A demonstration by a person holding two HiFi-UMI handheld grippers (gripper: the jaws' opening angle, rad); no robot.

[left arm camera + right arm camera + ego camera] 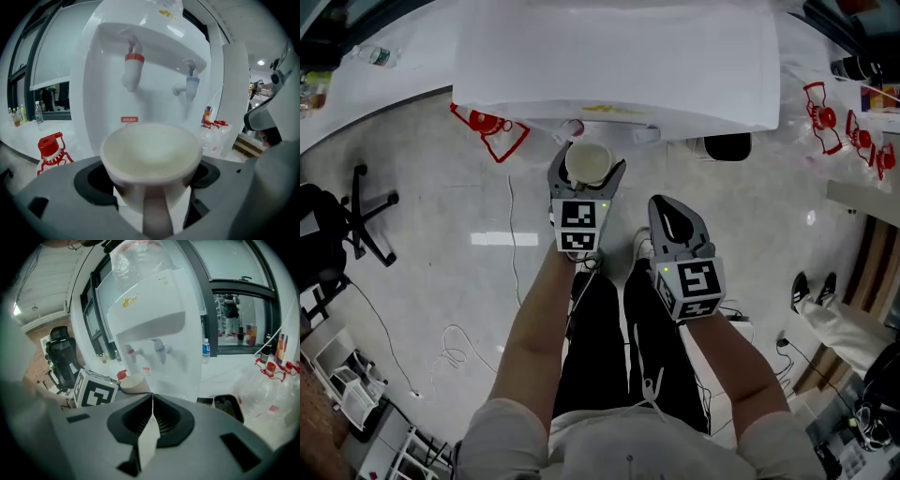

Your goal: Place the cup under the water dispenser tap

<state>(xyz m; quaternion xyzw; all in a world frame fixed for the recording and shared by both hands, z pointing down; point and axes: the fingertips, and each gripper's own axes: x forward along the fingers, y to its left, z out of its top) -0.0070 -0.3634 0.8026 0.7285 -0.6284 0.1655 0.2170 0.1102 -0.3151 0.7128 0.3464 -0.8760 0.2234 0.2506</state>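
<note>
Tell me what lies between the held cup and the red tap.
Nothing. In the left gripper view the stretch from the cup up to the red tap is bare, with only the dispenser's white front and its small red label behind.

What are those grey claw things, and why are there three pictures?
A person holds two grey pinching tools, called grippers, one in each hand. The head view comes from a camera on the person's head, looking down at arms, legs and floor. The other two come from small cameras riding on each gripper. The left gripper holds an empty white cup in front of the water dispenser, near its red tap and blue tap. The right gripper is shut and holds nothing. A red-capped bottle sits on the floor beside the dispenser.
</note>
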